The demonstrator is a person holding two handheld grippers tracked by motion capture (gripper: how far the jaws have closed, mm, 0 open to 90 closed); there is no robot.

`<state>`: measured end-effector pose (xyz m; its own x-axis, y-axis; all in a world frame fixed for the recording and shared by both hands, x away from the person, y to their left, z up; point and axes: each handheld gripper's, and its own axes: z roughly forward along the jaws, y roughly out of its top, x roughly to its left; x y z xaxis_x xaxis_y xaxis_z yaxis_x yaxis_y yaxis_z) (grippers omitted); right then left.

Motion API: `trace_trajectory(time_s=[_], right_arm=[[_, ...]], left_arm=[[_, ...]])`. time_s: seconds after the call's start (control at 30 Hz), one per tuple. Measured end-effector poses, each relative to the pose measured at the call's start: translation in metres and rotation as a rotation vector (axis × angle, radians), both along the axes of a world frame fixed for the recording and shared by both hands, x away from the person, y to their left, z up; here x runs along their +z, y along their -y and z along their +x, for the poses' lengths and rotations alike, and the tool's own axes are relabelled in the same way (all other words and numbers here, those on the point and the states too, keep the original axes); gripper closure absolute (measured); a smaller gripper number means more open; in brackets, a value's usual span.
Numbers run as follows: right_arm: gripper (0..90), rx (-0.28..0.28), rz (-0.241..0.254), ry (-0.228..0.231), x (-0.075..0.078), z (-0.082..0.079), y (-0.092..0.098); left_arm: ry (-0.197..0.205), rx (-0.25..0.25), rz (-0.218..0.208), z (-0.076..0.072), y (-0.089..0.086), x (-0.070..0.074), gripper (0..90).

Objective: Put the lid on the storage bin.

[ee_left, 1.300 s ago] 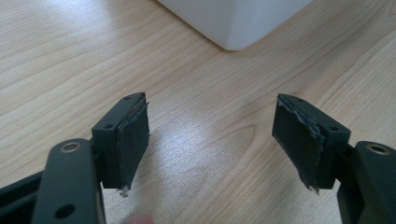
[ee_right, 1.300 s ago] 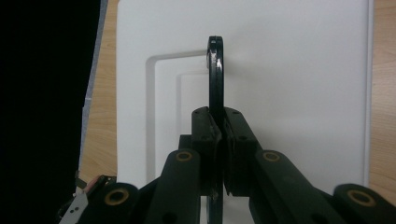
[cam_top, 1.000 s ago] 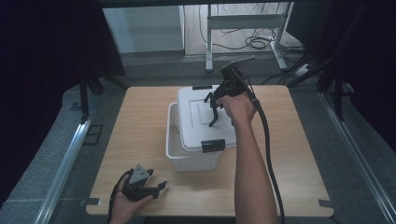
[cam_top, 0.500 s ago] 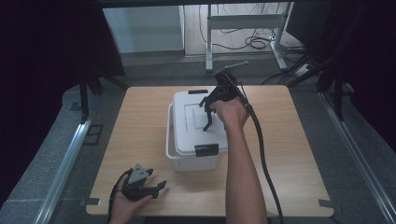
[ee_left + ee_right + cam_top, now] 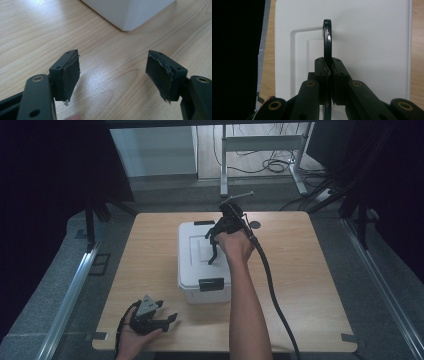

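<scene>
- My left hand-held gripper (image 5: 159,316) rests spread at the near bench (image 5: 310,285) edge, unmoved.
- My right hand-held gripper (image 5: 329,75) pinches the black lid handle (image 5: 327,41), now raised upright.
- White box (image 5: 192,265) sits mid-bench, latches (image 5: 211,284) apparently still shut; lifting looks next.

We see the wooden surface (image 5: 150,270) evenly lit from above, darkness at both sides, soft glare between the sharp left tongs (image 5: 113,75).
</scene>
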<state>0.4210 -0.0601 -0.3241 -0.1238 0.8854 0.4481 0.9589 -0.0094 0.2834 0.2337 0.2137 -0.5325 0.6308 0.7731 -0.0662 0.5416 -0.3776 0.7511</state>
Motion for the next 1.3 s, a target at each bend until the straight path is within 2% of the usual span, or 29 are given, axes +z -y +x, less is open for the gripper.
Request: trace_trajectory(time_s=[0.23, 0.37, 0.53, 0.87, 1.0, 1.07, 1.1, 1.2, 1.23, 1.3], right_arm=[[85.5, -0.008, -0.004, -0.013, -0.008, 0.002, -0.004], [85.4, -0.013, -0.002, -0.005, -0.012, 0.004, -0.005], [85.3, -0.025, 0.025, -0.002, -0.019, 0.006, -0.002], [84.4, -0.023, 0.035, -0.01, -0.031, 0.008, 0.002], [82.9, 0.005, 0.023, 0.001, -0.031, 0.009, 0.001], [78.8, 0.024, 0.013, 0.002, -0.029, 0.009, 0.001], [75.2, 0.035, 0.009, 0.021, -0.026, 0.009, 0.002], [72.5, 0.053, 0.0, 0.036, -0.022, 0.008, 0.003], [68.5, 0.066, 0.011, 0.051, -0.02, 0.009, 0.005], [67.9, 0.076, 0.015, 0.054, -0.019, 0.01, 0.006]], left_arm=[[-0.001, -0.003, 0.002, 0.0, 0.0, 0.0, 27.5], [-0.001, -0.003, 0.003, 0.001, 0.0, -0.001, 27.5], [-0.002, -0.004, 0.006, 0.001, 0.0, -0.001, 27.5], [-0.006, -0.011, 0.018, 0.002, 0.001, -0.002, 27.5], [-0.005, -0.012, 0.019, 0.002, 0.001, -0.002, 27.5], [-0.005, -0.01, 0.02, 0.002, 0.001, -0.002, 27.5], [-0.005, -0.009, 0.02, 0.002, 0.001, -0.002, 27.5], [-0.008, -0.008, 0.018, 0.002, 0.001, -0.003, 27.4], [-0.008, -0.007, 0.018, 0.002, 0.001, -0.003, 27.5], [-0.008, -0.004, 0.016, 0.002, 0.001, -0.002, 27.5]])
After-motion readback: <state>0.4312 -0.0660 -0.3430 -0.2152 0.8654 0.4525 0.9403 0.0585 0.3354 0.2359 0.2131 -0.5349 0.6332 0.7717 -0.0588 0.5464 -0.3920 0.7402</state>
